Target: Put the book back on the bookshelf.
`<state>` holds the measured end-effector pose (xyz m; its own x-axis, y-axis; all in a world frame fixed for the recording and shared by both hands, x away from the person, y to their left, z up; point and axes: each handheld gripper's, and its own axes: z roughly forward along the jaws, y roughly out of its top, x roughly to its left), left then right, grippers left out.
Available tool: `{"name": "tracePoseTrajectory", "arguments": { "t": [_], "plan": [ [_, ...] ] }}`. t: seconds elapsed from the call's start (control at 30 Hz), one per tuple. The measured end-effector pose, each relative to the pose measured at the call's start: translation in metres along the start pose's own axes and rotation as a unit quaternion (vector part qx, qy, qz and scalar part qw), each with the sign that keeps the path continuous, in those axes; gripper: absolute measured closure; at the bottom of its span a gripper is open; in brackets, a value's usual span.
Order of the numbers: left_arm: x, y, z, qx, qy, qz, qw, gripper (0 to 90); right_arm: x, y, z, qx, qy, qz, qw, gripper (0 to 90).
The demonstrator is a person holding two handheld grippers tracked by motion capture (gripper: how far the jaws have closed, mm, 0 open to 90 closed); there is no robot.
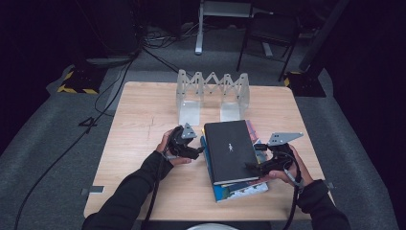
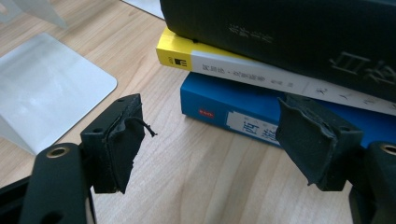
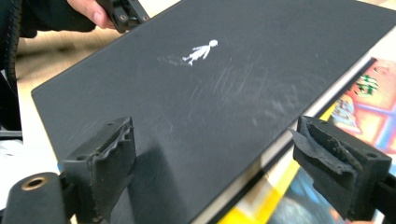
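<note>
Both the left hand-held gripper [image 2: 210, 144] and right hand-held gripper [image 3: 212, 170] stand apart, empty; the black book [image 1: 230, 149] hides the books beneath.

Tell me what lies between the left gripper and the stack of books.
Bare wood of the table: in the left gripper view, the open left gripper faces the stack of books with nothing between.

Black book cover [image 3: 224, 88]: you can see a small white figure of a person stretched out as if falling or flying; no words beside it.
Black book spine [image 2: 299, 42]: faint embossed Chinese characters, too dim for you to read.
Yellow-and-white book spine [image 2: 243, 72]: a small black square logo on the yellow end, then a line of grey Chinese print, too small to read.
Blue book spine [image 2: 219, 109]: a small red label and a pale label with large dark Chinese characters, cut off by your gripper.
Colourful cover [image 3: 369, 100]: green lettering on orange, blurred.
</note>
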<state>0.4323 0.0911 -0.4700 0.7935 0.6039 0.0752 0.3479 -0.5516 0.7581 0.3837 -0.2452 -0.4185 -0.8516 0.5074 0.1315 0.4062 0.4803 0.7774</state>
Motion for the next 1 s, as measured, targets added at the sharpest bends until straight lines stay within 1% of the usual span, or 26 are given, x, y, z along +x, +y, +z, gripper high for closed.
{"name": "tracePoseTrajectory", "arguments": {
  "t": [0.07, 0.1, 0.13, 0.23, 0.3, 0.33, 0.37, 0.4, 0.43, 0.53, 0.6, 0.67, 0.73, 0.77, 0.8, 0.83, 0.87, 0.9, 0.93, 0.97, 1.0],
  "plan": [
    [0.000, 0.001, 0.002, 0.000, 0.001, 0.001, 1.0000, 23.9, -0.001, 0.003, 0.005, 0.003, -0.004, -0.005, 1.0000, 7.2],
    [0.001, 0.002, 0.004, 0.000, 0.002, -0.001, 1.0000, 23.9, -0.003, 0.005, 0.008, 0.006, -0.004, -0.004, 1.0000, 5.2],
    [0.002, 0.002, 0.006, -0.002, 0.001, -0.005, 1.0000, 23.9, -0.004, 0.006, 0.009, 0.011, -0.002, 0.003, 0.9999, 3.4],
    [0.006, 0.003, 0.007, 0.001, 0.004, -0.008, 1.0000, 23.2, -0.007, 0.008, 0.013, 0.014, 0.001, 0.006, 0.9999, 1.4],
    [0.010, 0.002, 0.008, -0.003, 0.002, -0.017, 0.9998, 24.3, -0.009, 0.008, 0.015, 0.012, 0.006, 0.011, 0.9998, 0.7],
    [0.011, 0.002, 0.008, -0.006, 0.001, -0.021, 0.9998, 24.3, -0.010, 0.008, 0.017, 0.012, 0.013, 0.015, 0.9997, 1.3],
    [0.012, 0.002, 0.008, -0.008, 0.001, -0.023, 0.9997, 24.4, -0.011, 0.009, 0.019, 0.010, 0.018, 0.020, 0.9996, 0.7],
    [0.012, 0.002, 0.008, -0.010, 0.000, -0.023, 0.9997, 24.3, -0.011, 0.009, 0.020, 0.010, 0.018, 0.020, 0.9996, 0.4],
    [0.013, 0.003, 0.007, -0.012, -0.003, -0.023, 0.9997, 24.3, -0.011, 0.010, 0.020, 0.009, 0.019, 0.018, 0.9996, 0.4],
    [0.013, 0.002, 0.007, -0.012, -0.003, -0.023, 0.9997, 24.4, -0.009, 0.011, 0.020, 0.005, 0.013, 0.006, 0.9999, 0.5],
    [0.013, 0.002, 0.009, -0.006, -0.001, -0.021, 0.9998, 24.4, -0.007, 0.011, 0.019, 0.000, 0.008, -0.002, 1.0000, 0.8],
    [0.013, 0.000, 0.011, 0.000, -0.004, -0.020, 0.9998, 24.5, -0.005, 0.010, 0.019, -0.007, 0.007, -0.008, 0.9999, 1.7],
    [0.013, 0.000, 0.011, 0.000, -0.006, -0.021, 0.9998, 24.5, -0.002, 0.011, 0.020, -0.013, 0.007, -0.015, 0.9998, 2.2],
    [0.013, 0.000, 0.011, 0.000, -0.009, -0.019, 0.9998, 24.6, 0.001, 0.012, 0.021, -0.014, 0.008, -0.022, 0.9996, 2.3],
    [0.013, -0.001, 0.011, 0.006, -0.007, -0.013, 0.9999, 24.9, 0.003, 0.013, 0.023, -0.012, 0.009, -0.027, 0.9995, 2.4],
    [0.013, -0.001, 0.011, 0.006, -0.007, -0.013, 0.9999, 25.0, 0.003, 0.013, 0.023, -0.012, 0.009, -0.027, 0.9995, 2.4],
    [0.013, -0.002, 0.011, 0.006, -0.006, -0.014, 0.9999, 25.0, 0.005, 0.014, 0.024, -0.012, 0.009, -0.031, 0.9994, 2.4],
    [0.014, -0.003, 0.011, 0.004, -0.010, -0.017, 0.9998, 25.5, 0.009, 0.017, 0.025, -0.012, 0.004, -0.039, 0.9992, 2.7],
    [0.015, -0.004, 0.009, 0.000, -0.009, -0.012, 0.9999, 25.9, 0.010, 0.017, 0.025, -0.013, 0.003, -0.041, 0.9991, 3.0],
    [0.014, -0.004, 0.008, -0.006, -0.015, -0.005, 0.9999, 29.3, 0.010, 0.018, 0.025, -0.016, 0.002, -0.044, 0.9989, 3.2],
    [0.014, -0.004, 0.008, -0.006, -0.015, -0.005, 0.9999, 35.0, 0.010, 0.018, 0.025, -0.016, 0.002, -0.044, 0.9989, 3.2]
  ]
}}
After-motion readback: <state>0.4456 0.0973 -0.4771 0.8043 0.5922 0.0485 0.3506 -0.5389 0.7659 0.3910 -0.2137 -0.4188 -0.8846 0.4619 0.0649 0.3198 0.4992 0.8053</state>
